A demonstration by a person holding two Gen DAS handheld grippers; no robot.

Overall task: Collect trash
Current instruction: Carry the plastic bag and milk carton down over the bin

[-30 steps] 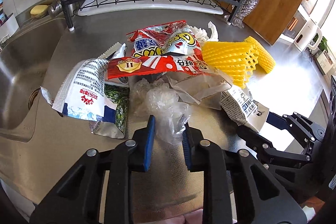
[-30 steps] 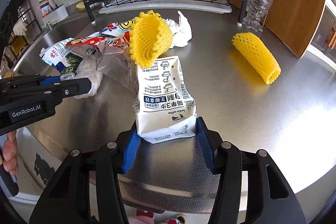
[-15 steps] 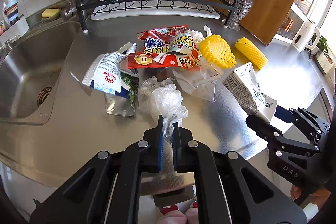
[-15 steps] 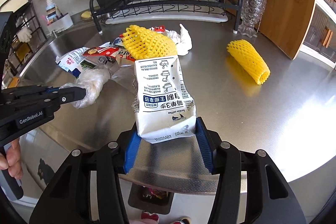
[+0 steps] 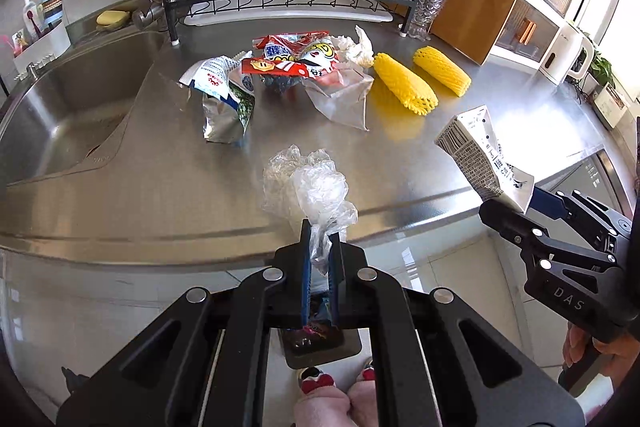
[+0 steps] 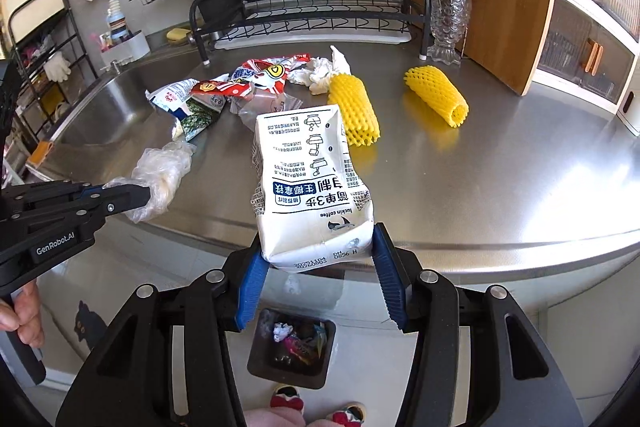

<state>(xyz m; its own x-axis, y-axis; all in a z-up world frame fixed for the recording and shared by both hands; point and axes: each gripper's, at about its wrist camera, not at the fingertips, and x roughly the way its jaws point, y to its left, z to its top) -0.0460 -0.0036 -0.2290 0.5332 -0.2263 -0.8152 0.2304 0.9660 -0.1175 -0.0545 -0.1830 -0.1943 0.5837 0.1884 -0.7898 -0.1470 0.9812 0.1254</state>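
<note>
Left gripper (image 5: 320, 247) now pressed together on crumpled plastic film (image 5: 310, 187); jaws closed within last second. Film lifted clear of counter (image 5: 460, 155), drawn back past its edge. Right gripper (image 6: 318, 267) clamped on white carton (image 6: 312, 187), likewise raised. Bin (image 6: 290, 351) seen below at 6 o'clock. Drop judged next; remaining wrappers (image 5: 292, 61), foam nets (image 5: 404, 85) left at 12 o'clock.
</note>
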